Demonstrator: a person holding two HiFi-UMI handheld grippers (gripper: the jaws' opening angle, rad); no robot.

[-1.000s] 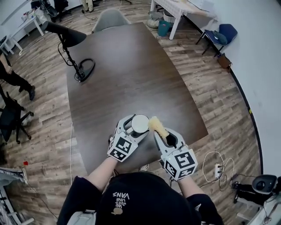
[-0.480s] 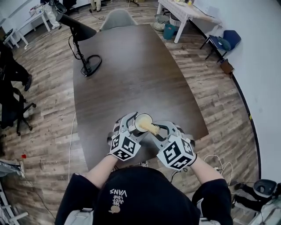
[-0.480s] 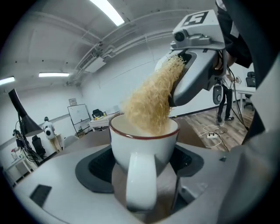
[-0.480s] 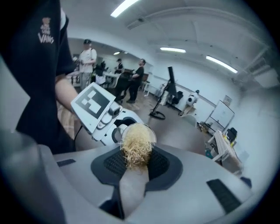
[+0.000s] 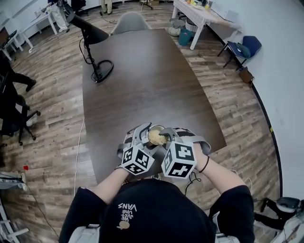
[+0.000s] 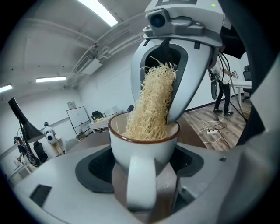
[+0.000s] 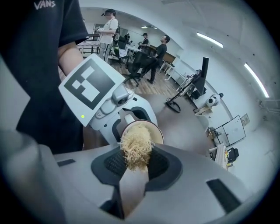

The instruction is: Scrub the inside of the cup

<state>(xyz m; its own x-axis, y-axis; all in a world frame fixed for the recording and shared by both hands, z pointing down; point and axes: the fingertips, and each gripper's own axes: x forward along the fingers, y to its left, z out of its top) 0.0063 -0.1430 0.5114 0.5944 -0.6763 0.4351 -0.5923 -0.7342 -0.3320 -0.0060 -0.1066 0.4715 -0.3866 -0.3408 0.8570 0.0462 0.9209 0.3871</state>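
Observation:
A white cup with a brown rim sits between the jaws of my left gripper, which is shut on it, handle toward the camera. The cup is held above the near edge of the dark table. My right gripper is shut on a straw-coloured fibre scrubber. The scrubber reaches down into the cup's mouth. In the right gripper view the cup lies just beyond the scrubber, with the left gripper around it.
A black desk lamp stands at the table's far left. A grey chair is at the far end. A white table and a blue chair are at the upper right. People stand in the background.
My right gripper has rolled over and swung left, bringing the scrubber from beside the cup down into its mouth. The left gripper with the cup shifted slightly.

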